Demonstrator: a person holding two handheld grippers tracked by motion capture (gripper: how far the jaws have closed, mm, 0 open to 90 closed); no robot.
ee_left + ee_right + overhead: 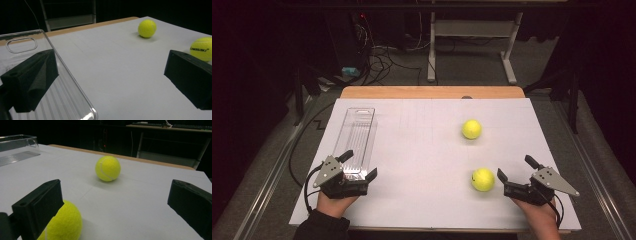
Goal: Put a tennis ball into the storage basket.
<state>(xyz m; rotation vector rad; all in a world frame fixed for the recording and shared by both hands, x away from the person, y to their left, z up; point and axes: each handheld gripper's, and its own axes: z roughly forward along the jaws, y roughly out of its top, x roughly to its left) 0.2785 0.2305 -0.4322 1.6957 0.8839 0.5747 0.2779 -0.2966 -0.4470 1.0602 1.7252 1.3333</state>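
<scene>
Yellow felt tennis ball near the desk's front edge sits just beside the right hand-held gripper, wide open and empty; closing around it comes next. Left hand-held gripper, also agape, straddles the clear plastic tray's near end.

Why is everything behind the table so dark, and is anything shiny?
High view: light falls on the white table, the room behind stays dim. Left gripper view: glare glints on the clear tray corner. Right gripper view: the near tennis ball looks blurry.

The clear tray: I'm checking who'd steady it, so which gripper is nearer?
Left. The left gripper straddles the clear tray at its near end; the right gripper is across the table.
</scene>
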